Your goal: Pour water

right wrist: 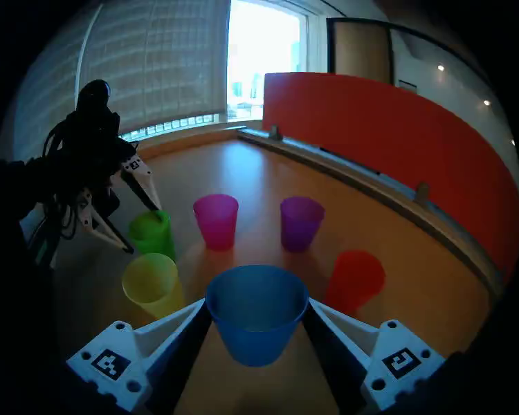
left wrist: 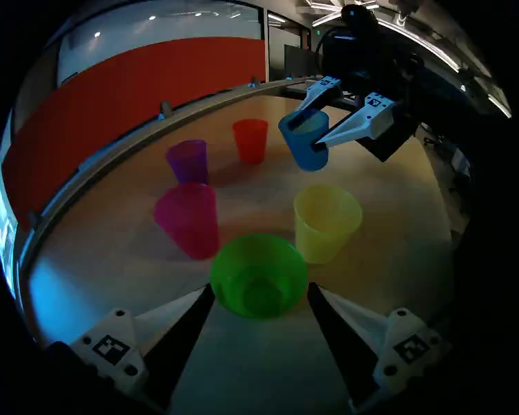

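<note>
Two cups clamped: green cup [left wrist: 259,277], left claw [left wrist: 259,290]; blue cup [left wrist: 304,142], right claw [right wrist: 257,304], aloft in left gripper view.

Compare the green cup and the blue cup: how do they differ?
Green cup is held by the left gripper; blue cup by the right gripper. Green cup looks upright; blue cup leans slightly in the left gripper view. Shared: translucent plastic, tapered shape, each gripped.
</note>
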